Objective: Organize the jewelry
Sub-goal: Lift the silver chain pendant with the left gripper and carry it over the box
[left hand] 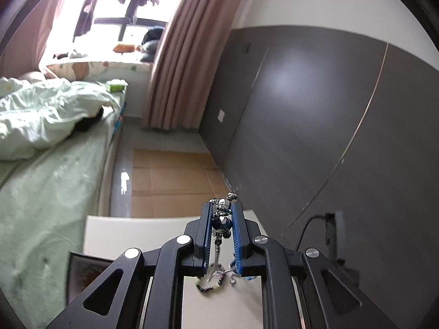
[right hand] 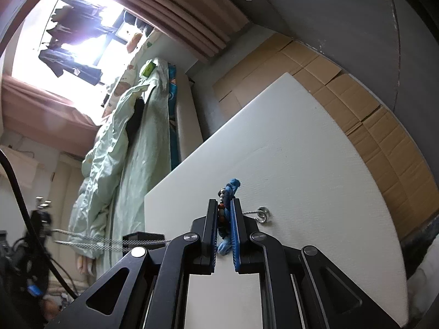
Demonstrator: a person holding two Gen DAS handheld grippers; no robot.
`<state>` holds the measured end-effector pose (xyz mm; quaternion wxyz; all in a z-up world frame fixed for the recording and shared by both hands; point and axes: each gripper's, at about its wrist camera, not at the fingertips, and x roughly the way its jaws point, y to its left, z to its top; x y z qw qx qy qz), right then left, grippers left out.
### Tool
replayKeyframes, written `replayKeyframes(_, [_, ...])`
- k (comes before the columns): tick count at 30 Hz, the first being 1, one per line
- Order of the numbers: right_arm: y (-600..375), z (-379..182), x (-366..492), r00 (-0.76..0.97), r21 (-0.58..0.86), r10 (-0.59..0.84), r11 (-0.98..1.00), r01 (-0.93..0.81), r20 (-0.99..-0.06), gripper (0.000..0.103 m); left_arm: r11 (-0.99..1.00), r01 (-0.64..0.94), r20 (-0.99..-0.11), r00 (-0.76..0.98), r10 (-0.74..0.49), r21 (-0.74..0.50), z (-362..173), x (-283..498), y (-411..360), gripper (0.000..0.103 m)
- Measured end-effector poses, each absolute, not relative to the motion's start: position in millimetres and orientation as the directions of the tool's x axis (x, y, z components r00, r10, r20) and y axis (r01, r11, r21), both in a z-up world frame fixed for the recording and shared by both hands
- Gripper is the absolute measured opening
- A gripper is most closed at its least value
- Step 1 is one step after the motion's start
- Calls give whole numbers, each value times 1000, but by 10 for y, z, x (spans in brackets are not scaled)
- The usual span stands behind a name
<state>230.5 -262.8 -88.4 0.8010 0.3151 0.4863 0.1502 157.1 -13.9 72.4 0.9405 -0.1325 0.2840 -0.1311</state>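
Left gripper [left hand: 222, 219] jaws clenched on dark beaded metal charm chain [left hand: 221, 220], lifted above white foam-board bench [left hand: 115, 235]; chain's long axis hangs back down toward board. Right gripper [right hand: 222, 219] jaws clenched on blue braided beaded bracelet [right hand: 230, 189], just beside silver screw-eye hook [right hand: 262, 213] set in board. Right hand nearer hook.

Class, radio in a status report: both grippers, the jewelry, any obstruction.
Left gripper shut on dark beaded silver-chain necklace, lifted. Right gripper shut on blue cord beaded bracelet over white foam board. Nothing obstructing.
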Motion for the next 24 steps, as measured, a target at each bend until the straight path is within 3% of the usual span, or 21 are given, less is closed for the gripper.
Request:
replayKeyframes(16, [-2388,-851,2302,466,673,592,740,11,-658,10,987,90,-378,916,-134,-131,1847,1180,296,14])
replayKeyframes(24, [-2113,-754,2273,446,687,640,722,-74,-625,10,998,29,-372,927,-50,-61,1983,1105,457,14])
